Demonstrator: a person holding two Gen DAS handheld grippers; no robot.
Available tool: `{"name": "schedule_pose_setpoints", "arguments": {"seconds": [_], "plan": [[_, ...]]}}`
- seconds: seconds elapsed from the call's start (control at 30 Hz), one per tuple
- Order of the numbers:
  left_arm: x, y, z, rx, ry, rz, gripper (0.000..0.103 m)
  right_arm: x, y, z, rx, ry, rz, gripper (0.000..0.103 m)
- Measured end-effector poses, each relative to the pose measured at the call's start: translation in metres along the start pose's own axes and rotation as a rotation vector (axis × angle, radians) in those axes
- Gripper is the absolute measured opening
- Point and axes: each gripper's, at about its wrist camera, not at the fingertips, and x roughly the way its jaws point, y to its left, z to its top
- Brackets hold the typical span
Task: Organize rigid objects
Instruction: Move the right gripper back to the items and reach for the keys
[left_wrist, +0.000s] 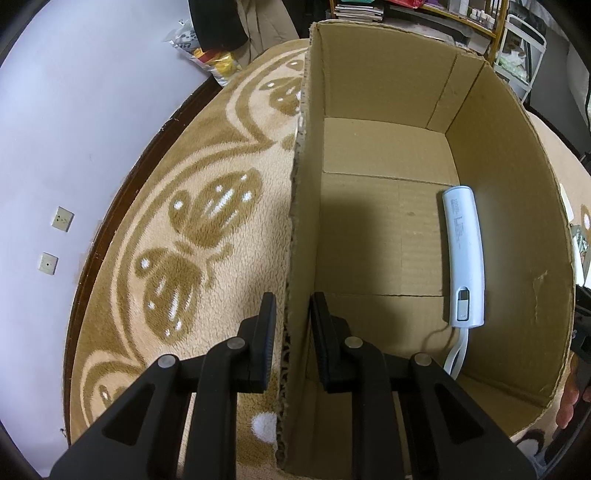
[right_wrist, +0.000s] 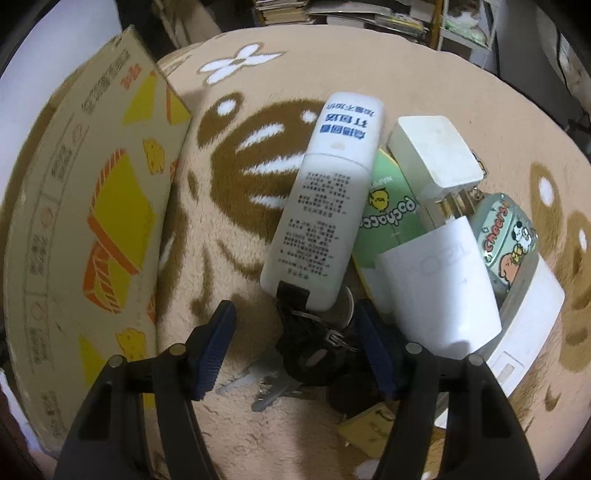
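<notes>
A white power bank (left_wrist: 463, 254) with a white cable lies inside the open cardboard box (left_wrist: 384, 85), against its right wall. My left gripper (left_wrist: 293, 299) straddles the box's left wall, one finger outside and one inside, shut on it. In the right wrist view a pile lies on the carpet: a white printed bottle (right_wrist: 321, 206), a bunch of keys with a black fob (right_wrist: 314, 350), a green card (right_wrist: 388, 210), a white adapter (right_wrist: 432, 155), a white carton (right_wrist: 443, 280) and a clear cartoon keychain (right_wrist: 509, 236). My right gripper (right_wrist: 295, 306) stands open over the keys and the bottle's lower end.
The box's printed outer side (right_wrist: 92, 221) stands left of the pile. A beige and brown patterned carpet (left_wrist: 192, 229) covers the surface. A white flat device (right_wrist: 524, 332) lies under the pile at right. Shelves with books stand behind. A person's hand (left_wrist: 569, 402) shows by the box's right rim.
</notes>
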Motion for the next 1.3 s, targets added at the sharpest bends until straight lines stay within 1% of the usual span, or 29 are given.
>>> {"name": "schedule_pose_setpoints", "arguments": {"seconds": [0.1,0.2,0.27,0.43,0.57,0.6,0.67,0.7,0.73,0.77,0.8,0.9,1.0,1.2,1.3], "plan": [[0.000,-0.002,-0.001,0.005,-0.002,0.005,0.019,0.000,0.000,0.000,0.015,-0.009,-0.008,0.071],[-0.001,-0.002,-0.001,0.005,-0.002,0.005,0.019,-0.001,0.001,-0.002,-0.016,-0.018,-0.035,0.068],[-0.001,-0.003,-0.001,0.005,-0.001,0.007,0.019,0.002,0.009,-0.005,-0.022,-0.021,-0.046,0.067],[-0.004,-0.004,-0.002,0.007,-0.010,0.009,0.019,0.001,0.015,-0.006,-0.046,-0.029,-0.083,0.062],[-0.004,-0.003,-0.002,0.004,-0.007,0.006,0.019,0.001,0.024,-0.011,-0.075,-0.059,-0.133,0.062],[-0.004,-0.003,-0.001,0.005,-0.007,0.006,0.019,0.004,0.033,-0.014,-0.078,-0.067,-0.142,0.060],[-0.004,-0.003,-0.001,0.005,-0.008,0.006,0.019,0.001,0.037,-0.017,-0.082,-0.081,-0.156,0.052],[-0.004,-0.003,-0.001,0.003,-0.007,0.005,0.019,-0.001,0.039,-0.018,-0.083,-0.091,-0.168,0.044],[-0.004,-0.003,-0.001,0.004,-0.006,0.004,0.019,-0.003,0.040,-0.018,-0.084,-0.098,-0.166,0.032],[-0.004,-0.003,-0.001,0.004,-0.006,0.004,0.019,-0.006,0.038,-0.021,-0.085,-0.101,-0.167,0.031],[-0.004,-0.003,-0.001,0.003,-0.005,0.004,0.019,-0.006,0.039,-0.022,-0.087,-0.105,-0.172,0.028],[-0.004,-0.003,-0.001,0.005,-0.007,0.005,0.019,-0.009,0.038,-0.024,-0.093,-0.117,-0.164,0.026],[-0.003,-0.003,-0.001,0.004,-0.006,0.004,0.019,-0.014,0.038,-0.021,-0.077,-0.123,-0.136,0.024],[-0.003,0.001,0.000,-0.010,0.000,-0.013,0.019,-0.021,0.034,-0.015,0.004,-0.112,-0.047,0.023],[-0.001,0.003,0.000,-0.010,0.001,-0.014,0.019,-0.023,0.038,-0.015,0.005,-0.117,-0.045,0.022]]}}
